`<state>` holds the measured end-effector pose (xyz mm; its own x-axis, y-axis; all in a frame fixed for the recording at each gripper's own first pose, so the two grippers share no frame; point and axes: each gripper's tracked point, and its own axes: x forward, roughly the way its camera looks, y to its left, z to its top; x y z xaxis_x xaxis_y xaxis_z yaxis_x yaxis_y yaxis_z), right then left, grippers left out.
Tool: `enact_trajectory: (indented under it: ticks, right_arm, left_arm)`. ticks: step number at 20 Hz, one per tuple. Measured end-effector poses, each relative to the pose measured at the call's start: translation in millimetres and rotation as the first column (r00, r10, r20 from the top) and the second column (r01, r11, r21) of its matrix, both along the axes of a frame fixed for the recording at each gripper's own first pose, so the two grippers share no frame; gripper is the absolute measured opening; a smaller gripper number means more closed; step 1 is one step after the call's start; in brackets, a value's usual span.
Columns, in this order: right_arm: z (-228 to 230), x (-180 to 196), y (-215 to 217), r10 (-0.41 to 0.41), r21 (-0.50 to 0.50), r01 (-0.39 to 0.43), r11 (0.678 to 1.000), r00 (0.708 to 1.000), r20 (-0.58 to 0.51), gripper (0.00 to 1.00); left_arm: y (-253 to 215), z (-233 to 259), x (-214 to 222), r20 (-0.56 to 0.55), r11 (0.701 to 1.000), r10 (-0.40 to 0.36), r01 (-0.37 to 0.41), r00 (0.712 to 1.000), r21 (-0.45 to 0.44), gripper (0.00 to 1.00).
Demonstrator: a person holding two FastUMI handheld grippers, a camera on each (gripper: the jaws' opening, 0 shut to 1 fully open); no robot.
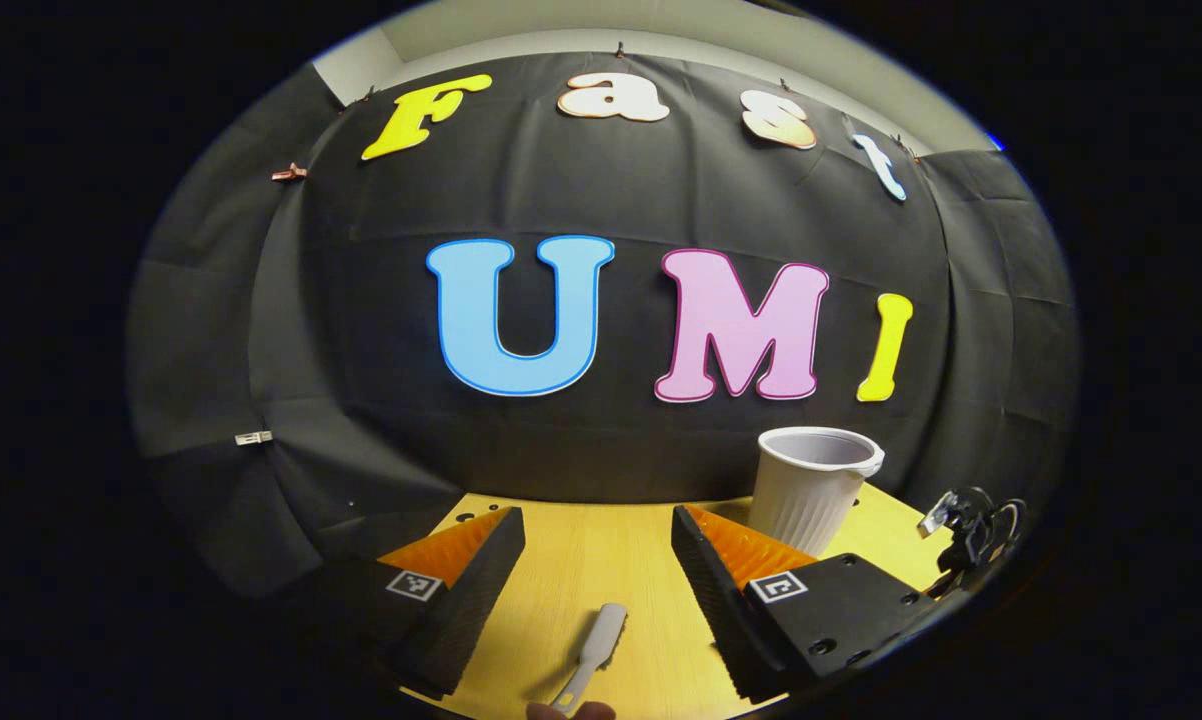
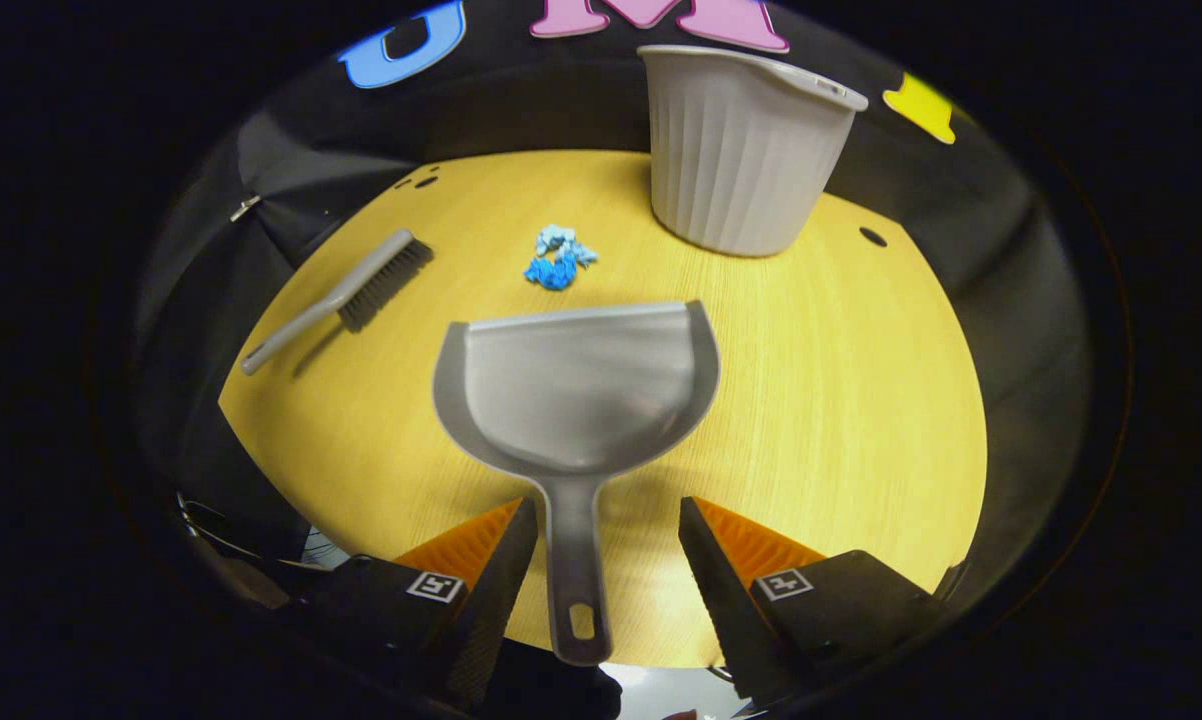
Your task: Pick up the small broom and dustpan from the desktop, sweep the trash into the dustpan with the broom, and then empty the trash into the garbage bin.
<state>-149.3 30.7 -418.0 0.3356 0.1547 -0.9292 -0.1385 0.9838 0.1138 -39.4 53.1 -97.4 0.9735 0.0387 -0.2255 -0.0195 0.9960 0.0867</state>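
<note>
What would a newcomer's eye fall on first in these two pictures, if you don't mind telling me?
Probably the grey dustpan lying flat mid-table, its handle running between the open right gripper. Just beyond its front edge sits a small blue scrap of trash, with the ribbed garbage bin upright at the back right and the broom lying on the left.

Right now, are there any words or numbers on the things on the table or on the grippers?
None can be read.
Bin, dustpan, broom: no words or numbers show.
Square tags on the right gripper and left gripper: black-and-white patterns, not words.
</note>
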Motion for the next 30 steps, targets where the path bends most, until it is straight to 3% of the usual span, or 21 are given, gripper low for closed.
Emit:
enact_trajectory:
  ticks: [8, 9, 10, 11, 13, 14, 16, 18, 19, 22, 23, 24, 25, 26, 27, 29, 30]
  right_arm:
    - [-43.1, 6.2, 21.1, 0.061, -0.045, -0.066, 0.997, 0.994, -0.092, 0.88]
    - [-41.7, 9.4, 25.0, 0.053, -0.035, -0.056, 0.998, 0.996, -0.073, 0.87]
    - [-45.1, 10.3, 25.6, 0.056, -0.032, -0.058, 0.998, 0.995, -0.079, 0.87]
    - [-42.7, 12.7, 25.6, 0.054, -0.029, -0.056, 0.998, 0.996, -0.071, 0.94]
    - [-42.1, 11.6, 25.4, 0.055, -0.027, -0.058, 0.998, 0.995, -0.079, 0.94]
    - [-42.5, 10.2, 25.1, 0.054, -0.027, -0.056, 0.998, 0.995, -0.079, 0.87]
    - [-42.7, 12.4, 24.4, 0.034, -0.027, -0.035, 0.999, 0.997, -0.065, 0.86]
    - [-45.3, 15.8, 22.8, 0.007, -0.025, -0.008, 1.000, 0.997, -0.073, 0.80]
    - [-51.3, 14.5, 23.3, -0.010, -0.016, 0.009, 1.000, 0.996, -0.092, 0.39]
    - [-43.9, 17.9, 23.3, 0.004, -0.002, -0.005, 1.000, 0.995, -0.103, 0.37]
    - [-42.9, 19.0, 20.4, 0.018, -0.010, -0.019, 1.000, 0.996, -0.085, 0.45]
    - [-39.6, 18.3, 18.9, 0.029, -0.010, -0.030, 1.000, 0.997, -0.069, 0.36]
    - [-35.2, 16.0, 18.9, 0.040, -0.001, -0.040, 0.999, 0.997, -0.065, 0.36]
    - [-28.2, 12.9, 19.9, 0.053, 0.013, -0.052, 0.999, 0.997, -0.057, 0.28]
    - [-20.9, 11.7, 17.8, 0.071, 0.015, -0.070, 0.997, 0.997, -0.042, 0.36]
    - [-11.5, 6.6, 7.6, 0.126, -0.011, -0.126, 0.992, 0.991, -0.036, 0.36]
    - [-9.0, 0.3, 3.2, 0.156, -0.019, -0.157, 0.987, 0.986, -0.056, 0.36]
  left_arm:
    - [20.5, -9.8, -7.6, -0.028, 0.999, 0.033, -0.032, 0.999, 0.018, 0.96]
    - [21.2, -9.7, -7.3, -0.028, 0.999, 0.034, -0.033, 0.999, 0.022, 0.92]
    - [22.1, -12.0, -7.2, -0.029, 0.999, 0.035, -0.034, 0.999, 0.025, 0.96]
    - [22.9, -12.2, -6.7, -0.031, 0.999, 0.036, -0.035, 0.999, 0.026, 0.96]
    - [22.5, -18.9, -5.3, -0.043, 0.999, 0.037, -0.037, 0.998, 0.017, 0.95]
    - [22.7, -24.1, -5.3, -0.051, 0.999, 0.039, -0.039, 0.998, 0.016, 0.96]
    - [21.3, -31.4, -3.6, -0.064, 0.999, 0.034, -0.033, 0.997, 0.020, 0.96]
    - [20.8, -40.2, -0.7, -0.080, 0.999, 0.024, -0.022, 0.997, 0.028, 0.96]
    - [20.7, -44.3, 1.1, -0.088, 0.999, 0.018, -0.015, 0.996, 0.031, 0.96]
    - [21.7, -71.3, 7.7, -0.142, 1.000, -0.008, 0.010, 0.990, 0.014, 0.95]
    - [20.7, -84.9, 9.4, -0.181, 1.000, -0.027, 0.027, 0.983, -0.005, 0.95]
    - [23.3, -100.0, 9.0, -0.221, 1.000, -0.028, 0.026, 0.975, -0.014, 0.96]
    - [29.1, -116.1, 9.5, -0.263, 1.000, -0.015, 0.012, 0.965, -0.013, 0.96]
    - [35.2, -131.9, 11.5, -0.304, 1.000, -0.005, 0.002, 0.953, -0.011, 0.96]
    - [38.8, -148.7, 10.6, -0.347, 1.000, -0.004, 0.000, 0.938, -0.012, 0.96]
    - [36.8, -181.4, 4.4, -0.454, 0.999, -0.034, 0.024, 0.890, -0.027, 0.96]
    - [37.1, -199.8, -0.8, -0.522, 0.999, -0.053, 0.045, 0.851, -0.028, 0.96]
